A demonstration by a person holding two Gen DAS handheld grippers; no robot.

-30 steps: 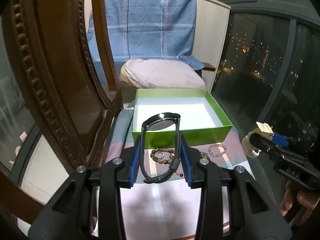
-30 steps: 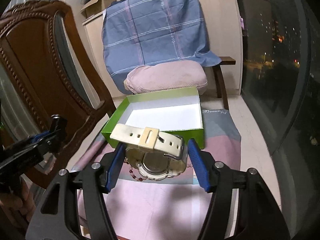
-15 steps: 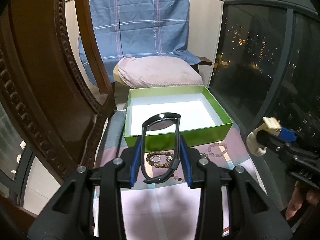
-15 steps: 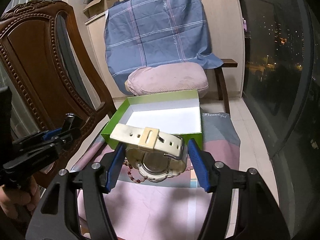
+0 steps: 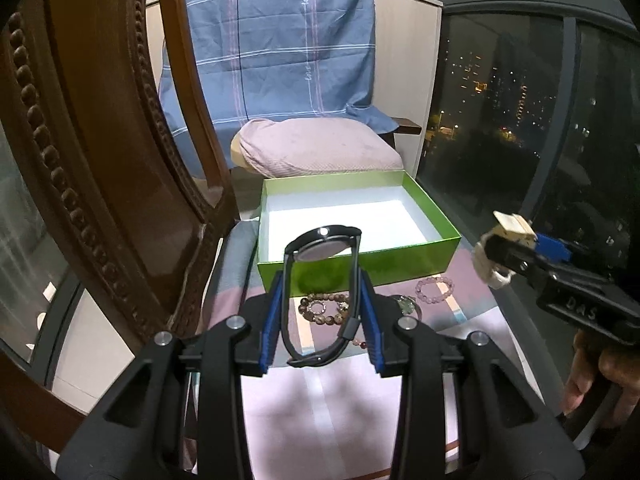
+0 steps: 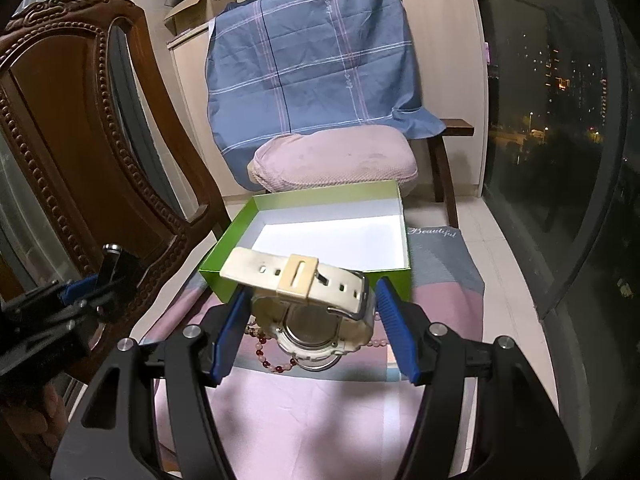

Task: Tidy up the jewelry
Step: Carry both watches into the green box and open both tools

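Right wrist: pink-striped cloth (image 6: 304, 412) under green box (image 6: 308, 236); night window (image 6: 560, 120).

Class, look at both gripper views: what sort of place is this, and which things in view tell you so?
Probably a room in a high-rise flat at night: a carved wooden chair, a bench with a pink cushion and blue checked sheet, and big windows over city lights.

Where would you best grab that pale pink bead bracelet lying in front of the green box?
The pale pink bead bracelet lies flat on the cloth, an open ring apart from the green cardboard box. Probably come straight down from above, one finger inside the ring and one outside, pinching a short stretch of beads on its free near side.
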